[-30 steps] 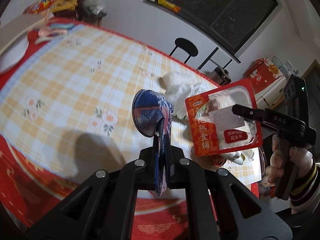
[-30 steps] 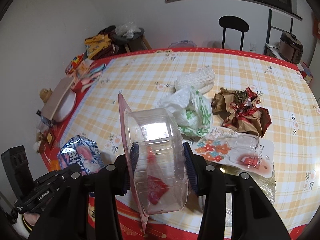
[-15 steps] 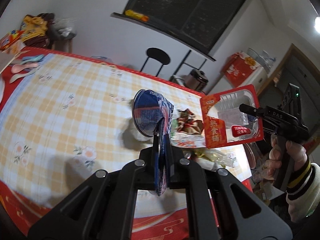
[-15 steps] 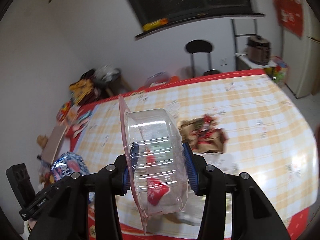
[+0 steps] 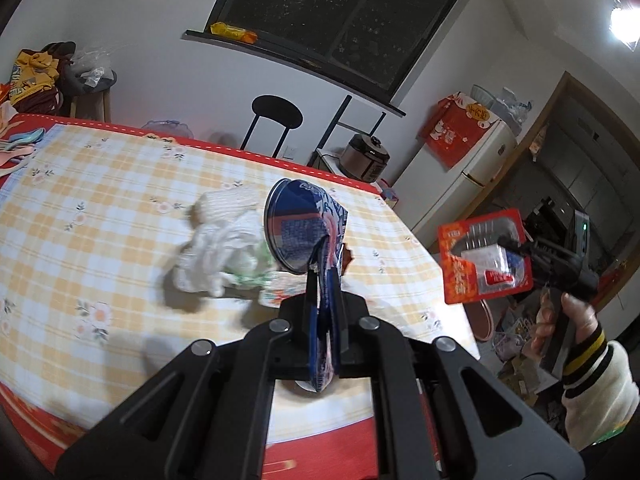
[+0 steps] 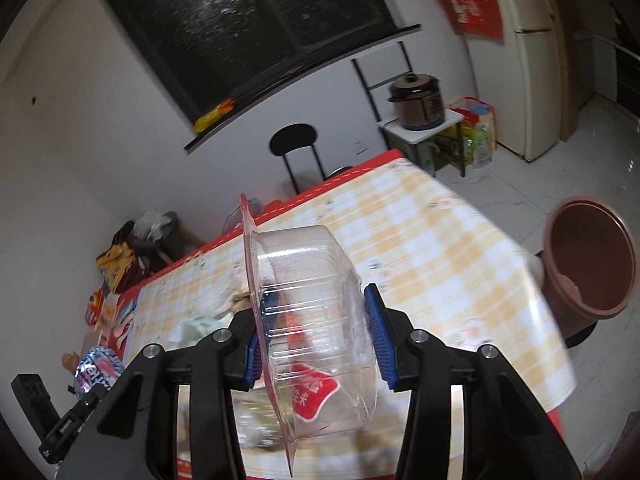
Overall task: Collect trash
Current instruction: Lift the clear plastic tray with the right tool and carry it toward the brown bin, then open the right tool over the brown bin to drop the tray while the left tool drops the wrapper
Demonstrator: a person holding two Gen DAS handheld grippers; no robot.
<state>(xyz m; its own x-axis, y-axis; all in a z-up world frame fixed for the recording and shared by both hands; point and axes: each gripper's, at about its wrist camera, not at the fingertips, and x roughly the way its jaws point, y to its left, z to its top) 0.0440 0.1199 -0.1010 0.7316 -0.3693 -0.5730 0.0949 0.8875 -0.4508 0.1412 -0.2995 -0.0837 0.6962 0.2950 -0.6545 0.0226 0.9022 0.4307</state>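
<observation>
Firstly, left wrist view: left gripper [image 5: 325, 276] pinched tight on blue wrapper [image 5: 306, 232], held above checked table [image 5: 100, 216]; white plastic bag [image 5: 218, 246] seen on cloth behind.

Right wrist view: right gripper [image 6: 316, 320] clamped on clear plastic tray [image 6: 310, 320], pads pressed against its walls, held above table edge; brown bin [image 6: 590, 264] seen on floor beside table.

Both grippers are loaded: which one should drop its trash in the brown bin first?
Right, probably: the right gripper, clamping the clear tray, already has the brown bin in view beside the table.
</observation>
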